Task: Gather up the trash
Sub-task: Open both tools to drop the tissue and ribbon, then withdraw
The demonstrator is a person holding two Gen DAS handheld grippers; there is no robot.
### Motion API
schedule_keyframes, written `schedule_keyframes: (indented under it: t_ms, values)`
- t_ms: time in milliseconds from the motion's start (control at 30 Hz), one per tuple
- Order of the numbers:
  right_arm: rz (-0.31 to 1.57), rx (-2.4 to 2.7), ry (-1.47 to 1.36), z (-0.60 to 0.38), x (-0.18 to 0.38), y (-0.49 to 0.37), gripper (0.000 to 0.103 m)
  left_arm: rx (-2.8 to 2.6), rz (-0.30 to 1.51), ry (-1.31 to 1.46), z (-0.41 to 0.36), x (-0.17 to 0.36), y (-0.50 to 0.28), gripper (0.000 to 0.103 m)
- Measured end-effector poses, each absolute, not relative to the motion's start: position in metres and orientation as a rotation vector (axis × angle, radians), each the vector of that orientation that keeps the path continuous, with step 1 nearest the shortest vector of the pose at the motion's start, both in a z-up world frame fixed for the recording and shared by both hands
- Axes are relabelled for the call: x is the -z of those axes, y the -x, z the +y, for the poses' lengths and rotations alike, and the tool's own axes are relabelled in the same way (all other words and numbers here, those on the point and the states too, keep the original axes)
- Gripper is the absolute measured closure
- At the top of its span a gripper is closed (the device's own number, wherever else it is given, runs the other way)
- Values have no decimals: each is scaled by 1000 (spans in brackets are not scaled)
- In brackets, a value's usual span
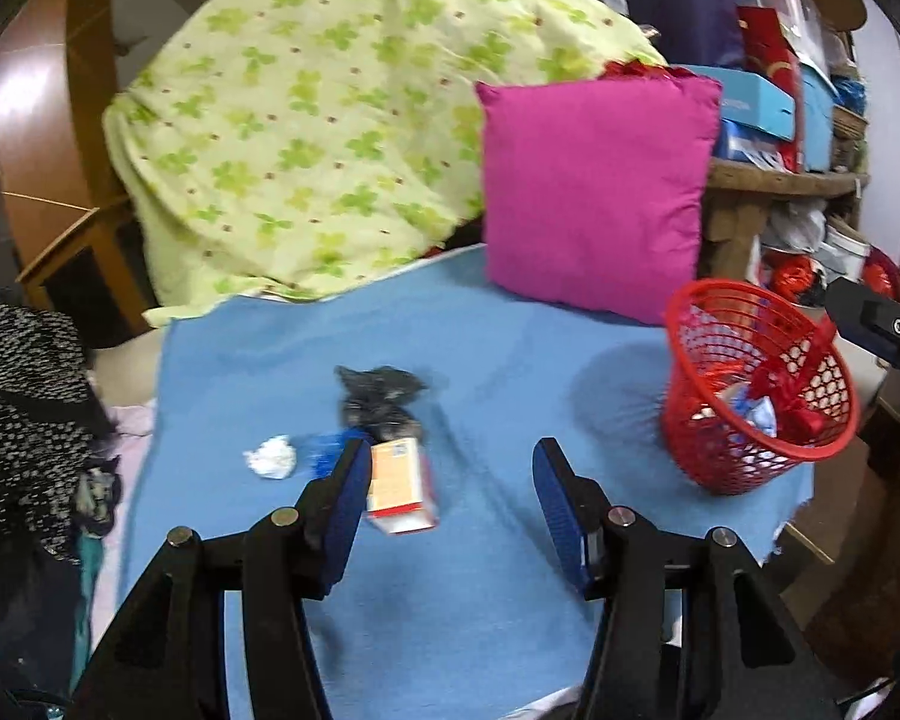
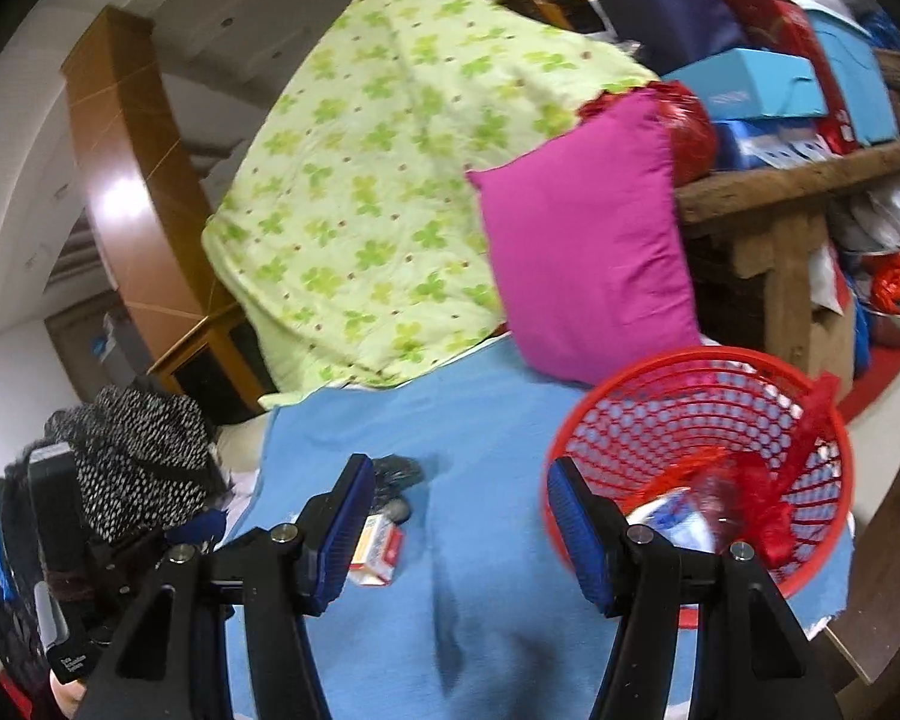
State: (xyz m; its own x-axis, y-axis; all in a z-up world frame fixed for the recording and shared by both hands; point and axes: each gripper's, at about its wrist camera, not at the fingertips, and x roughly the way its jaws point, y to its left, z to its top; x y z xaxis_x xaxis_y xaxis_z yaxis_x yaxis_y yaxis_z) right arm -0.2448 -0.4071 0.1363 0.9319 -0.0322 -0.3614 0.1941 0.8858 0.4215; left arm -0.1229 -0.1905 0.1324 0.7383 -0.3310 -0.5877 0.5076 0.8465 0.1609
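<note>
Four scraps lie loose: box (image 1: 399, 483), black bag (image 1: 378, 396), wad (image 1: 272, 456), blue wrapper (image 1: 324, 450); both jaws parted, empty.

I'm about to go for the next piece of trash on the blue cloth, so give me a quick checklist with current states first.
1. Left gripper empty, fingers apart: ok.
2. Right gripper empty: ok.
3. Trash still on blue cloth: small carton, white paper wad, dark crumpled wrapper: ok.
4. Red basket upright: not ok, it tilts.
5. Basket has room: ok.
6. Blue scrap graspable: cannot tell, blurred.
</note>
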Motion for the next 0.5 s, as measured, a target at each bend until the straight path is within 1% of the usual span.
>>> schedule_keyframes:
  t_ms: [500]
  values:
    - [423, 43, -356, -334, -143, 204, 39, 385, 584, -214, -117, -128, 100, 46]
